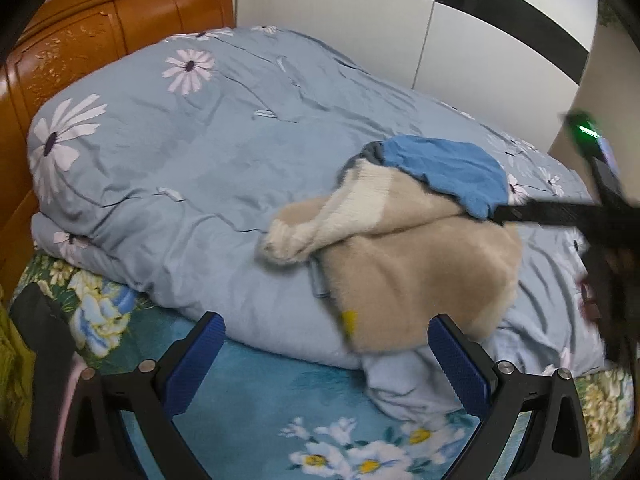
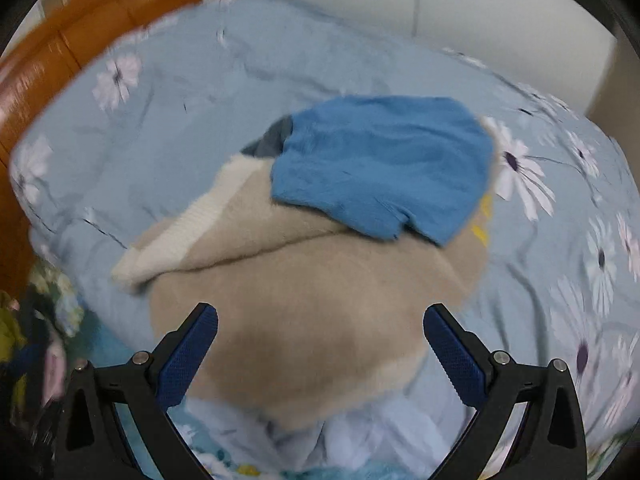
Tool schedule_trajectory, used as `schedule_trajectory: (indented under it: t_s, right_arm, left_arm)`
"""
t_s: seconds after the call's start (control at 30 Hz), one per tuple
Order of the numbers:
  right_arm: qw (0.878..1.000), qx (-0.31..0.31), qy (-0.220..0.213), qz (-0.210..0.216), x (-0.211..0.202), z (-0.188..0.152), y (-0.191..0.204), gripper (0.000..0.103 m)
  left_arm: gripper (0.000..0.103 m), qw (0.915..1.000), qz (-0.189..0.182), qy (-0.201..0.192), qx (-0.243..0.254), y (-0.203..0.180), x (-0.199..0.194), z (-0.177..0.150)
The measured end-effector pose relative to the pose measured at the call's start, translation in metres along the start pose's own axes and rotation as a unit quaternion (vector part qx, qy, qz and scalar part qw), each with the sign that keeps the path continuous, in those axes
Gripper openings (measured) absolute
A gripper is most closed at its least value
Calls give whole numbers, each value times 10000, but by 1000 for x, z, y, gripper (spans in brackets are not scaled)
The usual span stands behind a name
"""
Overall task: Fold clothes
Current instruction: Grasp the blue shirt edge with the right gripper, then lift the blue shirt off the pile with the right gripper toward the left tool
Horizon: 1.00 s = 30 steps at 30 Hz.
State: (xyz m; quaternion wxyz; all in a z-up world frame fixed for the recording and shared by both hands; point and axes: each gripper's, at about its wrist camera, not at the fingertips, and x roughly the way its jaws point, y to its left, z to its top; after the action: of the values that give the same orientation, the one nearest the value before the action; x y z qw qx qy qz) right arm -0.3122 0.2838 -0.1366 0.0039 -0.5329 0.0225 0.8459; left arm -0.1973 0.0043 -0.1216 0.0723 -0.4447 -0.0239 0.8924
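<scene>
A fuzzy beige sweater [image 1: 420, 276] with a cream sleeve lies folded on the light blue flowered duvet [image 1: 180, 152]. A bright blue garment [image 1: 448, 174] rests on its far end, over a scrap of grey cloth. My left gripper [image 1: 324, 328] hangs open above the bed's near edge, its blue pads empty, the sweater just beyond them. In the right wrist view the beige sweater [image 2: 320, 292] fills the middle and the blue garment [image 2: 380, 168] lies behind it. My right gripper [image 2: 320, 320] is open over the sweater's near part, holding nothing. The other gripper's black body [image 1: 560, 216] crosses the left view's right side.
The duvet is bunched into a thick roll on a teal floral bedsheet [image 1: 280, 400]. An orange wooden headboard [image 1: 100, 20] stands at the far left and white wardrobe doors [image 1: 400, 32] behind the bed. Dark and yellow-green cloth [image 1: 24, 360] lies at the left edge.
</scene>
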Motion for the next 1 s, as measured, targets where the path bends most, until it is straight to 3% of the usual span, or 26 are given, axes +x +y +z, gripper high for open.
schedule_trajectory:
  t_s: [0.17,0.3,0.33,0.43,0.47,0.57,0.6,0.63,0.67,0.83,1.0]
  right_arm:
    - [9977,-575,-13,-355,46,47,30,103]
    - [9947,-738,199,-691,79,70,47,102]
    - [9941,-752,228,-743,83,72,48,95]
    - [9898,-853,276,-1110,93,75,47,56]
    - [9889,-881,340,-1144,97,76,46,50]
    - [9860,-997,613,-1187,108,80,44,48]
    - [9855,-978,614,-1245,106,82,44,44]
    - [9849,-959,614,-1303,104,85,43,24]
    - [9845,-926,606,-1359,102,88,42,17]
    - [9901,-337,298,-1329,64,110,14,13]
    - [9901,142,-513,-1297,-21,125,-26,12]
  left_arm:
    - [103,9987,36,122,-487,38,1,-26]
    - [103,9965,97,531,-633,56,9,-46]
    - [103,9964,160,578,-601,59,10,-50]
    - [103,9951,288,770,-553,66,14,-60]
    - [103,9944,321,841,-545,69,15,-62]
    - [103,9935,423,910,-536,73,18,-65]
    - [103,9934,455,910,-535,75,18,-65]
    - [103,9932,415,947,-535,76,19,-64]
    - [103,9930,374,983,-535,77,19,-63]
    - [103,9916,227,1125,-603,83,16,-59]
    - [103,9910,58,1110,-743,87,1,-56]
